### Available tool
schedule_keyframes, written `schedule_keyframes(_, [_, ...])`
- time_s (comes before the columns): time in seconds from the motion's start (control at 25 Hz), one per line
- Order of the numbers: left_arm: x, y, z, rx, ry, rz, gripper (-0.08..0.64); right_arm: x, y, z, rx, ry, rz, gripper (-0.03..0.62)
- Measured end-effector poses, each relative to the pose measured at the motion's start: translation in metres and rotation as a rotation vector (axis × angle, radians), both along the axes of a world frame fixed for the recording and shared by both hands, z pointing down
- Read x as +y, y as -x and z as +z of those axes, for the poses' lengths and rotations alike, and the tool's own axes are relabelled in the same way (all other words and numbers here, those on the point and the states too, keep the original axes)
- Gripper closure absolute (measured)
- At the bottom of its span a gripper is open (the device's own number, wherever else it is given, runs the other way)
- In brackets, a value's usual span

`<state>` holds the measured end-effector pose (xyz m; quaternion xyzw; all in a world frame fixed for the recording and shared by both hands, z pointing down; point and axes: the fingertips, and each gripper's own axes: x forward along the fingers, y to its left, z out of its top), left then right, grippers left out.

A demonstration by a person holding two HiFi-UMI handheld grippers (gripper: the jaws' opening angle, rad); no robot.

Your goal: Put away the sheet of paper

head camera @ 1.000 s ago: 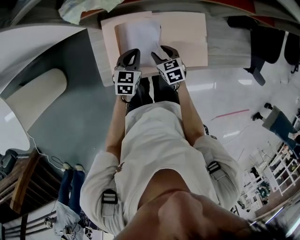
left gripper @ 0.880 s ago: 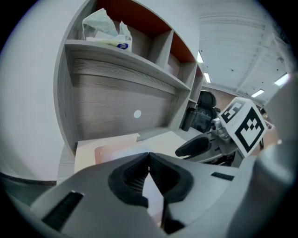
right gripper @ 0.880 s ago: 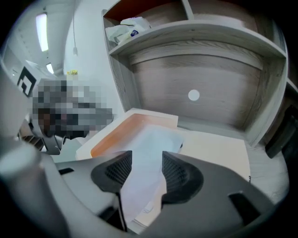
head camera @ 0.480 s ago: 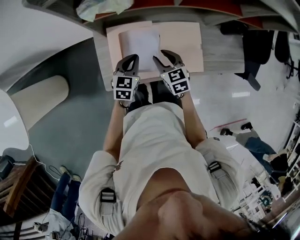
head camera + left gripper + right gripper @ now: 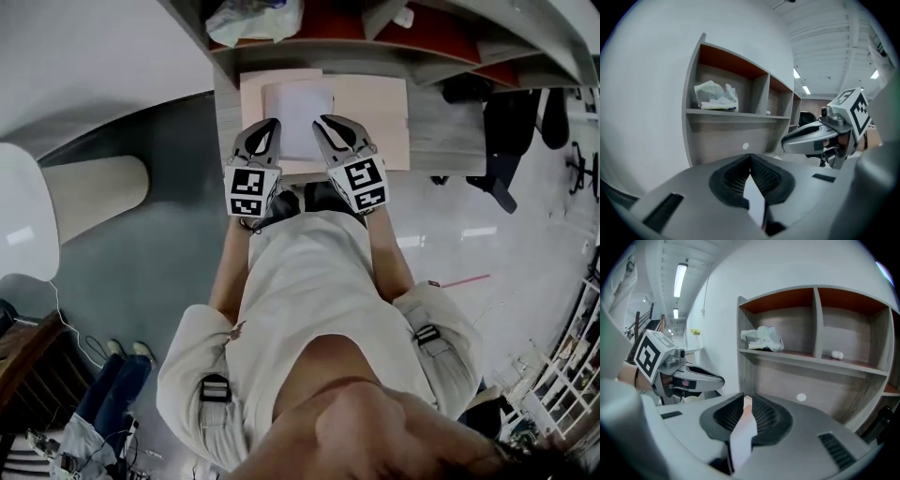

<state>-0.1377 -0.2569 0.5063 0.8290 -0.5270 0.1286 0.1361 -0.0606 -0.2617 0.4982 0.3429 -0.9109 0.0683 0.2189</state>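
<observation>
A white sheet of paper (image 5: 300,112) lies over a pink folder (image 5: 375,103) on the grey desk (image 5: 450,141). Both grippers hold its near edge. My left gripper (image 5: 267,129) is shut on the left part of that edge, and the sheet's edge (image 5: 754,201) runs between its ribbed pads. My right gripper (image 5: 328,124) has just been closing, with the sheet (image 5: 743,437) between its jaws; the pads now pinch it. Each gripper shows in the other's view: the right gripper (image 5: 811,138) and the left gripper (image 5: 701,376) stand side by side, facing a shelf unit.
An open shelf unit (image 5: 375,28) stands on the back of the desk, with a crumpled plastic bag (image 5: 761,339) in its left compartment and a small white object (image 5: 837,355) to the right. A black chair (image 5: 497,122) stands right of the desk, a white rounded table (image 5: 23,216) far left.
Both grippers have risen with the sheet's near edge. The right gripper's jaws went from wide apart to closed on the paper. The shelf unit has come into view.
</observation>
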Motion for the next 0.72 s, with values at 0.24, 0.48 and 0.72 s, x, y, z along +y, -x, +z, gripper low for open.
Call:
schedule_keyframes(0.24, [0.014, 0.023, -0.040, 0.007, -0.067, -0.038, 0.541, 0.008, 0.025, -0.036, -0.039, -0.064, -0.043, 0.556])
schedule_keyframes(0.48, [0.030, 0.048, -0.056, 0.006, -0.088, -0.082, 0.541, 0.015, 0.045, -0.056, -0.054, -0.106, -0.076, 0.572])
schedule_keyframes(0.72, [0.042, 0.066, -0.055, 0.005, -0.083, -0.119, 0.541, 0.024, 0.062, -0.057, -0.052, -0.103, -0.120, 0.572])
